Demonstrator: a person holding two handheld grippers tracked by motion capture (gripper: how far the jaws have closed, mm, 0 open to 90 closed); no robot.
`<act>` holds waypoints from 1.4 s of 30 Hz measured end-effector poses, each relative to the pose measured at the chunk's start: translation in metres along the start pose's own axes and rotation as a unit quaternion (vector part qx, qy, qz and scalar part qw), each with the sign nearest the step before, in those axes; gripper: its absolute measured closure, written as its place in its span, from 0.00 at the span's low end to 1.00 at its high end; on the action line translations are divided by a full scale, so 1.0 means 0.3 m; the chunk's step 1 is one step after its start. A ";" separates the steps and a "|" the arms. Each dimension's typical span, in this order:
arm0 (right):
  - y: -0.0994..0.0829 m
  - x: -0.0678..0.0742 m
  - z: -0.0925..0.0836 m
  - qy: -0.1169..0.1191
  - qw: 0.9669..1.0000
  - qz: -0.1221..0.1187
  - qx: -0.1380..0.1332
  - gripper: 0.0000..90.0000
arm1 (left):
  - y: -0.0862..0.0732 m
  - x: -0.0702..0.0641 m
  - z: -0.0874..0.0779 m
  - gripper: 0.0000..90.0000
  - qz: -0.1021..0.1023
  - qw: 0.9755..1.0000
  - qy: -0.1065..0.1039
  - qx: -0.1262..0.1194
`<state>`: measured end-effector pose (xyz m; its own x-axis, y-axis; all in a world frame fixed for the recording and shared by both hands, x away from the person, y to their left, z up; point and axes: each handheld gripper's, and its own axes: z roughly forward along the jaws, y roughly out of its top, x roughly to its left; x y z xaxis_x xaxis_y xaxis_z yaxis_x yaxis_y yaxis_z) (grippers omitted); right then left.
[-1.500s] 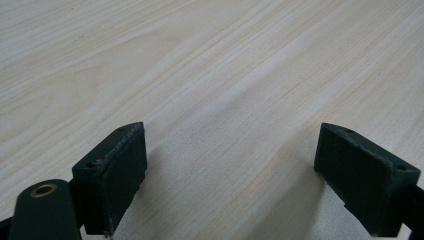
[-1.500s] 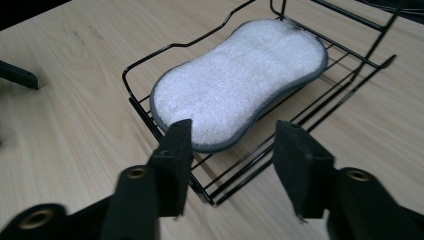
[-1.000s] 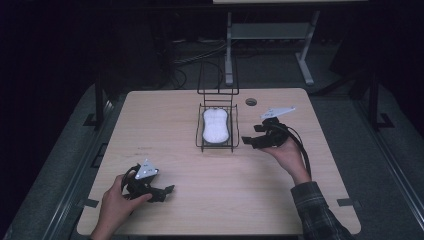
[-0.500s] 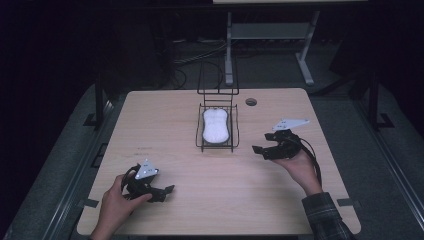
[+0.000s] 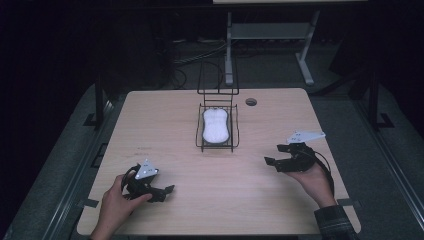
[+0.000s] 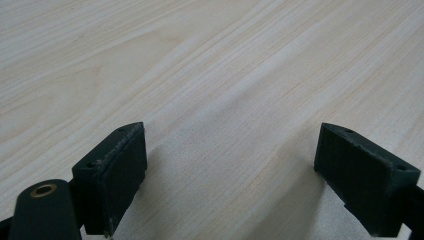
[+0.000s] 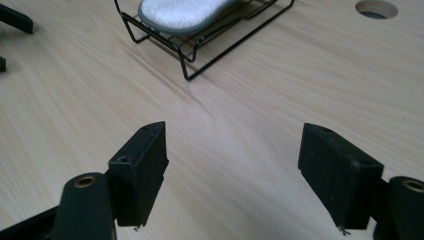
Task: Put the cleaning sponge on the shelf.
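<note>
I see a white oblong pad (image 5: 215, 125) with a dimpled top and a grey edge, lying flat in a black wire rack (image 5: 200, 136) at the centre of the high view, on the pale wood table (image 5: 165, 115). My left gripper (image 5: 161, 192) sits low at lower left, jaws wide with bare tabletop between them. My right gripper (image 5: 272, 161) is at right of the frame, jaws wide and empty, well apart from the rack. A round hole (image 5: 251, 102) lies right of the rack.

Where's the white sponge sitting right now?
In the high view the white sponge lies inside the black wire basket at the table's far centre, left of the round cable hole; the right gripper is nearest.
</note>
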<state>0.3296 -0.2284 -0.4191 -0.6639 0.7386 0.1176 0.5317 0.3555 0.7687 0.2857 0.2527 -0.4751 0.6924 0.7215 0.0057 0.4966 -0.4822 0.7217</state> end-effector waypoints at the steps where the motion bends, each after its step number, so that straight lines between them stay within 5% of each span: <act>1: 0.000 0.000 0.000 0.000 1.000 0.000 0.000 0.29 | 0.000 0.000 0.000 0.14 0.000 1.000 0.000 0.000; 11: -0.108 -0.009 -0.036 -0.004 1.000 0.021 0.013 0.22 | 0.000 0.000 0.000 0.14 0.000 1.000 0.000 0.000; 21: -0.208 -0.009 -0.062 -0.036 0.998 0.043 0.019 0.13 | 0.000 0.000 0.000 0.14 0.001 1.000 0.000 0.000; 33: -0.323 -0.005 -0.060 -0.081 0.996 0.026 0.033 0.10 | 0.000 0.000 0.000 0.14 0.001 1.000 0.000 0.000; 42: -0.324 0.002 -0.059 -0.085 0.996 0.017 0.038 0.09 | 0.000 0.000 0.000 0.14 0.001 1.000 0.000 0.000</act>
<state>0.2682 -0.2726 -0.4827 -0.5498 0.8348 0.0295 0.5946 0.3663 0.7157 0.2857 0.2528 -0.4753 0.6928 0.7211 0.0077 0.4950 -0.4833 0.7221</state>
